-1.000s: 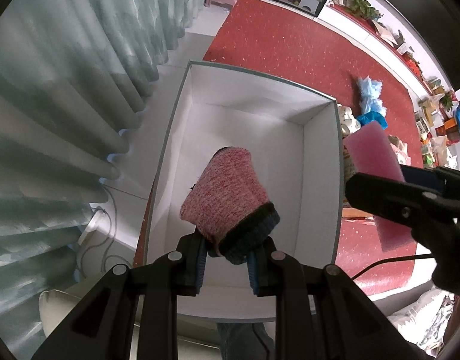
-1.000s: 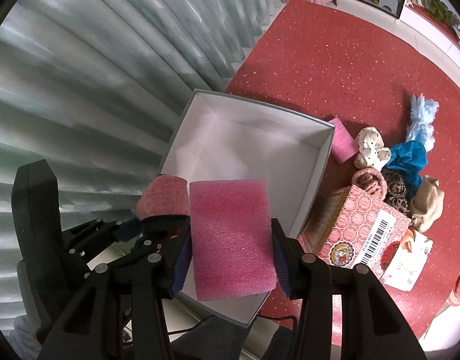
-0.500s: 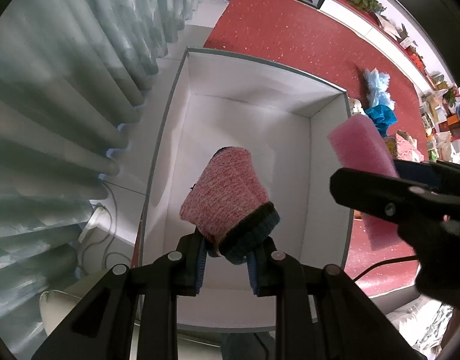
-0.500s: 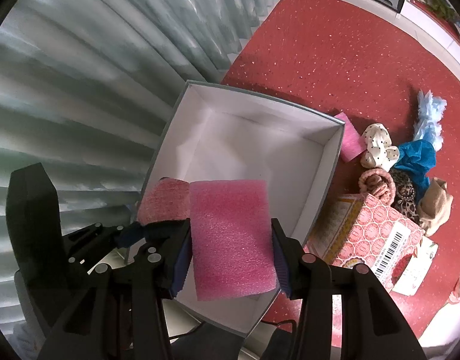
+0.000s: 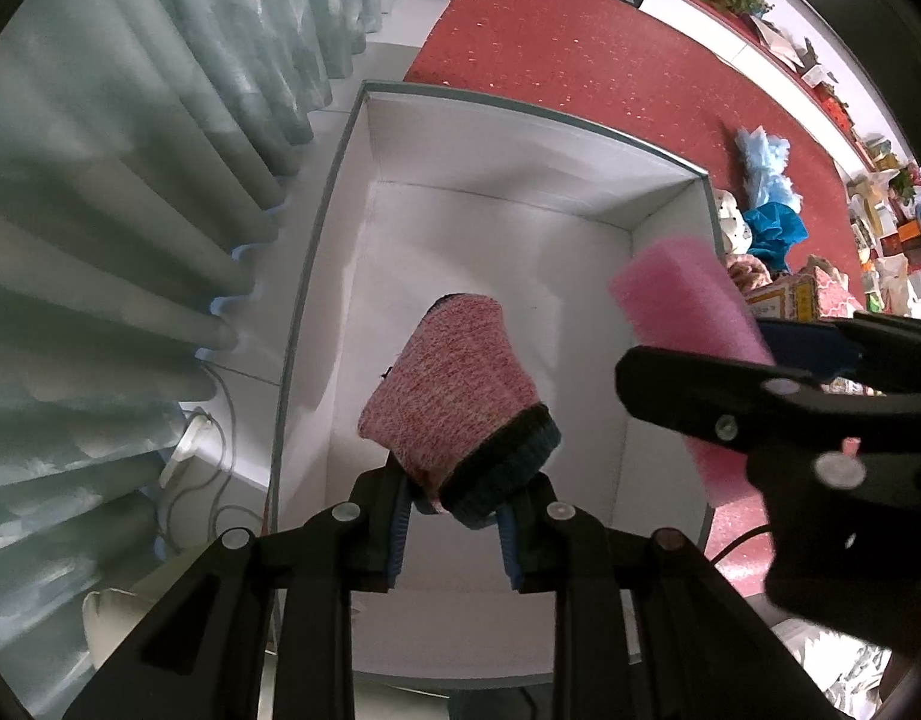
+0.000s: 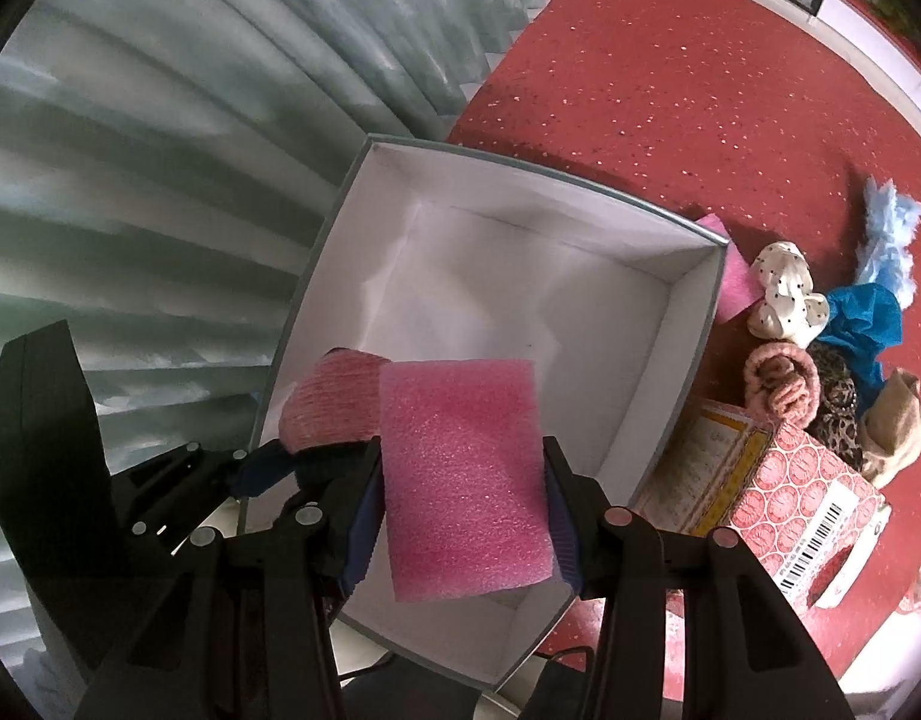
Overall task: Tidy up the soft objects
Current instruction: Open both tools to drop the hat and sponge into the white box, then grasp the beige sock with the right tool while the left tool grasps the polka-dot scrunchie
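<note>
Release is the step in hand, and it wants care. The left tool (image 5: 454,519) points straight down over the white box (image 5: 316,276), its jaws opening around the dark cuff of a pink knitted sock (image 5: 448,390); the cuff sits between the blue pads, the rest hanging above the bare box floor. Better to let the jaws part fully while low over the floor, so the sock drops flat near the left wall and leaves room. The right tool (image 6: 463,510) is clamped on a pink foam pad (image 6: 460,474), held over the box's near right side, just beside the sock. Its drop should wait, I judge, until the left tool lifts clear, since the two tools sit close together. On the red floor (image 6: 670,78) beside the box, a patterned carton (image 6: 778,498) and a heap of soft things (image 6: 820,330) wait.
</note>
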The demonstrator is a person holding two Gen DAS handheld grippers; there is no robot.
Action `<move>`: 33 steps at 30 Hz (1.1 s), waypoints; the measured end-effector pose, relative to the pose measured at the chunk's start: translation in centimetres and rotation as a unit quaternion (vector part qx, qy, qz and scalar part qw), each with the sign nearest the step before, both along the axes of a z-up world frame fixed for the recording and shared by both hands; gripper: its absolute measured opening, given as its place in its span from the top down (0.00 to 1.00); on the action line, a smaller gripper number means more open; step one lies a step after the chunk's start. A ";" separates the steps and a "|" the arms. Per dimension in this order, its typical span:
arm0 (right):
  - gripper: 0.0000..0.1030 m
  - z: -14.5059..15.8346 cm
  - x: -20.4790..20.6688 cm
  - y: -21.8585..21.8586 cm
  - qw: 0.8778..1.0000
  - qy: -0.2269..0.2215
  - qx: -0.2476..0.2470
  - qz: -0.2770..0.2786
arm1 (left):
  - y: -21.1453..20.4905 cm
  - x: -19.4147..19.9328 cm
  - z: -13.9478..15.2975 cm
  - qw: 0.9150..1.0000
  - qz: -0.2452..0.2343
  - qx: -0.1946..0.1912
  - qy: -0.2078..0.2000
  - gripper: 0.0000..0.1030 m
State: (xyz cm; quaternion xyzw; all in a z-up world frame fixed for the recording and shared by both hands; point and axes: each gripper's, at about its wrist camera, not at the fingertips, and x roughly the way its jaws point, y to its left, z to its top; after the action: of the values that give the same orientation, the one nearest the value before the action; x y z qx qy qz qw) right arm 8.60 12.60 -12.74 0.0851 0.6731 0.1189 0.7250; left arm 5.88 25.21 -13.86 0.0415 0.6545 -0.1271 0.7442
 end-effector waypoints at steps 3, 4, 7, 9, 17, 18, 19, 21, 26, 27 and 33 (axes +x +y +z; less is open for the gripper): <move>0.50 0.0 -0.1 0.0 1.000 -0.003 0.003 0.005 | -0.1 -0.1 0.1 1.000 0.001 -0.008 -0.002 0.54; 0.35 0.0 -0.1 0.0 1.000 -0.004 0.004 0.007 | -0.1 -0.1 0.2 1.000 0.002 -0.012 -0.005 0.48; 0.18 0.5 -0.3 -0.1 1.000 -0.022 -0.004 0.016 | 0.1 0.0 0.5 1.000 0.012 -0.024 -0.016 0.19; 0.18 1.0 -0.4 0.0 0.999 -0.032 -0.002 0.021 | -0.1 0.0 0.5 0.999 0.009 -0.025 -0.024 0.16; 0.18 3.6 -1.0 -2.0 0.998 -0.047 0.038 -0.014 | 0.2 0.7 0.9 0.997 0.034 -0.066 -0.019 0.00; 0.18 4.2 -1.4 -2.5 0.997 -0.052 0.048 -0.019 | 0.2 0.8 1.1 0.997 0.035 -0.071 -0.020 0.00; 0.18 5.1 -1.8 -3.4 0.996 -0.061 0.057 -0.027 | 0.3 0.9 1.4 0.996 0.035 -0.077 -0.018 0.00; 0.18 6.4 -2.6 -4.9 0.994 -0.072 0.074 -0.044 | 0.2 1.1 2.1 0.996 0.033 -0.086 -0.017 0.00; 0.18 9.0 -5.3 -11.0 0.983 -0.094 0.106 -0.117 | -1.6 1.7 5.1 0.993 0.018 -0.111 -0.027 0.00; 0.18 9.2 -5.9 -12.6 0.980 -0.096 0.109 -0.137 | -2.2 2.0 5.7 0.993 0.012 -0.113 -0.031 0.00; 0.18 8.0 -9.2 -22.2 0.957 -0.086 0.099 -0.258 | -8.6 4.3 9.5 0.991 -0.054 -0.109 -0.054 0.00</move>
State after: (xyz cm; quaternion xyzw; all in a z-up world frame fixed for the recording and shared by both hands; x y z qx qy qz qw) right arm -0.55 -9.58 -4.78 0.3164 0.5487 0.0007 0.7738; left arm 10.14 16.58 -4.31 0.0017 0.5922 -0.2353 0.7707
